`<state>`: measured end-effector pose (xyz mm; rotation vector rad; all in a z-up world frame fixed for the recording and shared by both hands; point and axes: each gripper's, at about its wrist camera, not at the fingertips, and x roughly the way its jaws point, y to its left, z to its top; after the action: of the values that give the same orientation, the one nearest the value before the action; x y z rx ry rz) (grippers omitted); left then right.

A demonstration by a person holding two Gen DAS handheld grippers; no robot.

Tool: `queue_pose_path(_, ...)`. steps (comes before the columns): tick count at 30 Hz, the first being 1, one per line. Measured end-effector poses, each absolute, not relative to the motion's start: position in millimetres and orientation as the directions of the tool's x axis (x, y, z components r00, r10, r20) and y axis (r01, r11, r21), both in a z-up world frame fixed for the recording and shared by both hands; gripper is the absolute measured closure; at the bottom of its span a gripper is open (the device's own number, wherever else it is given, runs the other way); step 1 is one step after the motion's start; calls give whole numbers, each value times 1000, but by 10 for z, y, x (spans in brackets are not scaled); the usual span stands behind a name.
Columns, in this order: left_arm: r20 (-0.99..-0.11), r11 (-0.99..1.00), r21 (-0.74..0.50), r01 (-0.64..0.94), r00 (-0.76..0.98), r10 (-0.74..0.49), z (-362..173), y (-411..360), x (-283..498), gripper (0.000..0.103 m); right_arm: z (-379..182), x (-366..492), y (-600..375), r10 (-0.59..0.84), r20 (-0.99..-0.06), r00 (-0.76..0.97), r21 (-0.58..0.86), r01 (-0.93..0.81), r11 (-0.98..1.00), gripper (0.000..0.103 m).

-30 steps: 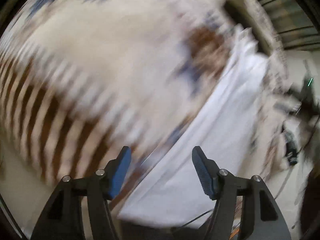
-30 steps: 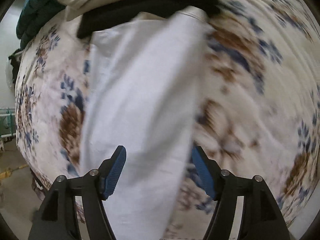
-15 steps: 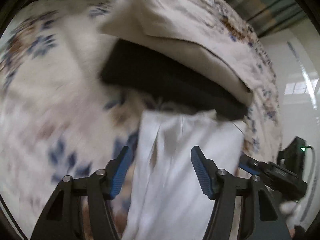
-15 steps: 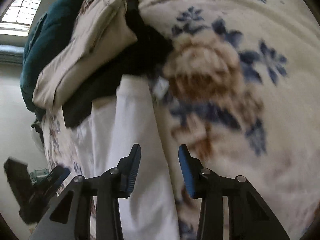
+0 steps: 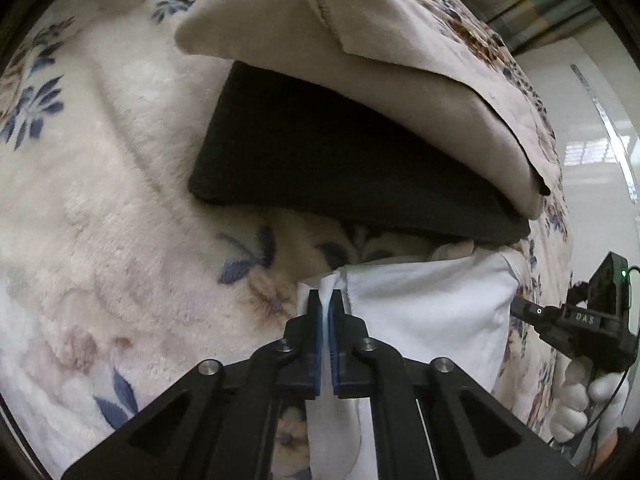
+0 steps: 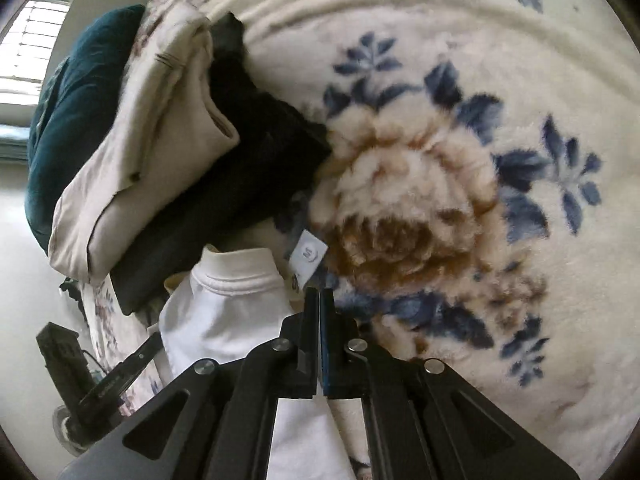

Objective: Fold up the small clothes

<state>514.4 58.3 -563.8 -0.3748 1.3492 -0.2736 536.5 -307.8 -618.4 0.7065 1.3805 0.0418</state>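
Observation:
A white garment [image 5: 428,312] lies on a floral fleece blanket [image 5: 100,200]. My left gripper [image 5: 327,300] is shut on a pinched fold at the garment's far left corner. In the right wrist view the same white garment [image 6: 224,316] shows its ribbed collar and a size tag [image 6: 307,258]. My right gripper [image 6: 319,300] is shut on the garment's edge just below the tag. The right gripper also shows in the left wrist view [image 5: 576,324], at the garment's right corner, held by a white-gloved hand.
A folded black garment [image 5: 340,160] lies just beyond the white one, with a folded beige garment [image 5: 380,52] stacked on it. A dark teal cushion [image 6: 68,120] sits behind the stack. The blanket's edge and a pale floor [image 5: 592,128] are at the right.
Both grippers have closed from open onto the far end of the white garment. The views have steadied and come nearer the stack of folded clothes.

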Motion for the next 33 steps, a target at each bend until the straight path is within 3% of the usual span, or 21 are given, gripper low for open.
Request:
queue_pose_path(2,-878,896,-444,-14,204,-432,-5598,558,5177,99,-6156,5351,-3096,423,-881,210,472,389,791,100)
queue_pose_path(3,-869,885,-465,-17,201,-453,-5591,572,5186,99,-6140,5333,-3103,437,-875,210,485,390,783,87)
queue_pose_path(4,-860,874,-485,-27,191,-472,-5597,603,5196,96,-6127,5309,-3105,450,-868,208,496,394,774,63)
queue_pose_path(6,-837,844,-534,-48,171,-520,-5646,665,5220,85,-6126,5233,-3106,478,-850,222,526,410,745,49)
queue_pose_path(11,-829,845,-535,3,189,-526,-5422,786,5039,84,-6132,4979,-2974,489,-851,192,521,427,739,49)
queue_pose_path(15,-820,839,-542,48,188,-541,-5027,932,4446,79,-5892,4413,-2808,475,-871,127,485,385,785,49)
queue_pose_path(20,-835,846,-532,32,147,-531,-4690,1237,3270,53,-5718,3428,-2597,459,-889,6,430,363,827,49)
queue_pose_path(21,-847,856,-516,26,132,-515,-4665,1282,3036,51,-5697,3172,-2556,456,-890,-20,418,365,832,49)
queue_pose_path(26,-903,903,-428,-32,-23,-429,-4878,1467,1828,50,-5697,2016,-2382,452,-885,-109,385,370,845,49)
queue_pose_path(33,-921,933,-350,-80,-153,-359,-5382,1418,885,53,-6053,823,-2208,453,-869,-197,343,420,840,49)
